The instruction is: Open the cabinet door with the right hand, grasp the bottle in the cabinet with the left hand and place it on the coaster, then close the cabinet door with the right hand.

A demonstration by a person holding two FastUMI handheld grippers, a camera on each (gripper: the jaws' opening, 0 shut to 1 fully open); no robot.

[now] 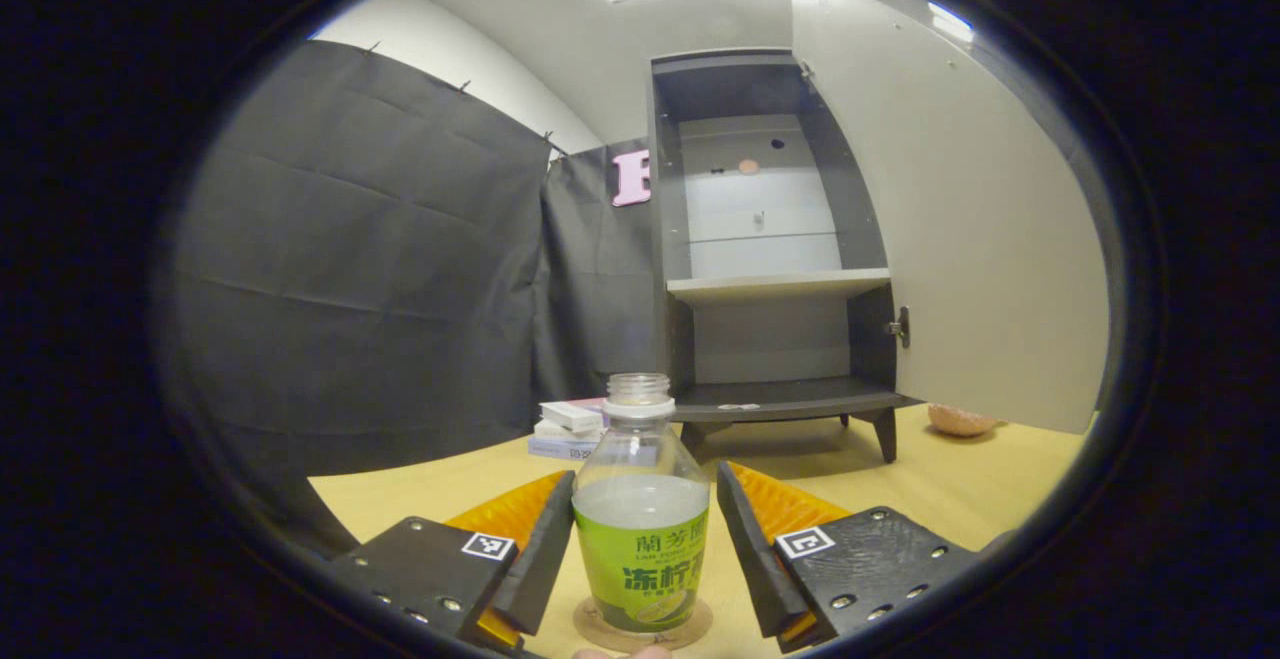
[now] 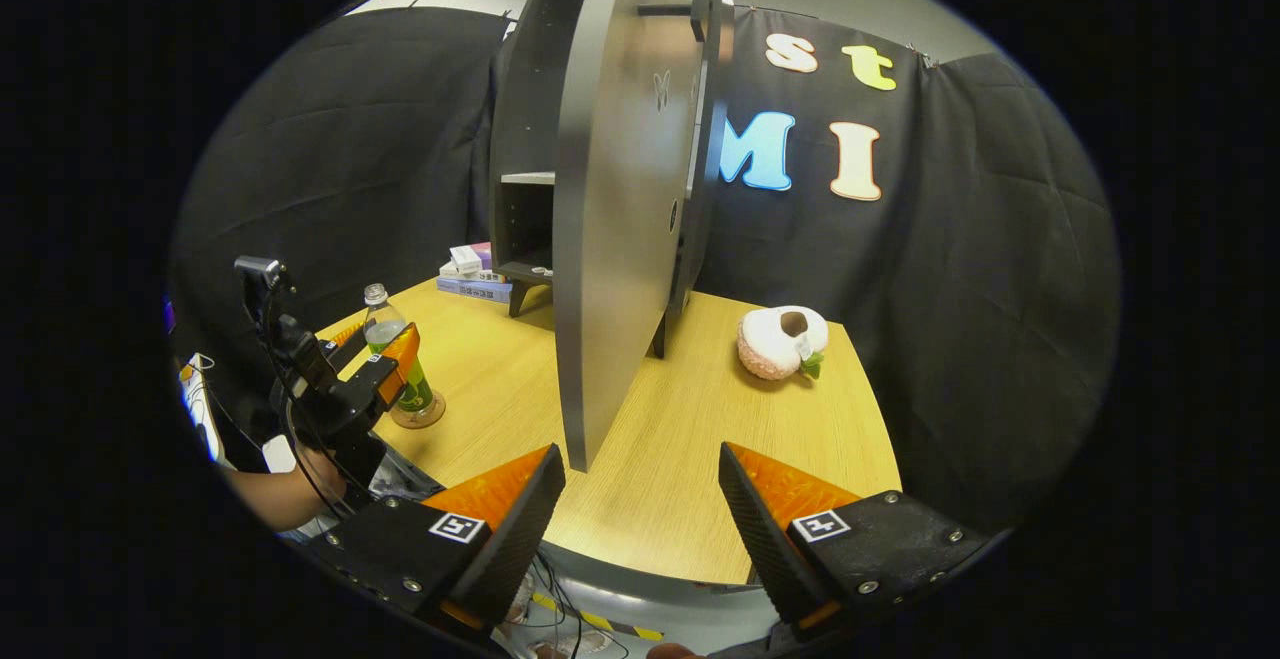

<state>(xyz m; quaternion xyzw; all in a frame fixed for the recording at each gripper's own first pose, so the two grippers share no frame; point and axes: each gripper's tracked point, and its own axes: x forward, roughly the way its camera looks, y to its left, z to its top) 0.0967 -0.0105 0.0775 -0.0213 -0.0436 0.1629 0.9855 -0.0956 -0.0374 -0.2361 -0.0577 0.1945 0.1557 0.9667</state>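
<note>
table: carries everything here, and it runs out ahead of both hand-held grippers.
cabinet: straight ahead of the left hand-held gripper, well beyond it, shelves look bare from here.
cabinet door: swung wide open, its edge is just ahead of the right hand-held gripper and a bit to its left. Closing it looks like the only step left.
bottle: standing upright on the coaster, right between the left gripper's fingers. No cap on it and it's roughly half full.
coaster: under the bottle, just its rim peeking out at the base.
left hand-held gripper: jaws spread a little wider than the bottle, a slim gap on each side, so I'd say it's let go and isn't touching or holding anything.
right hand-held gripper: jaws wide apart, nothing between them, hovering over the near table edge.
what could go wrong: if the left one backs out crooked, a finger could clip the bottle, tip it off the coaster and spill it, since it's uncapped. Also, pushing the door hard could rock the cabinet on its little legs.
</note>
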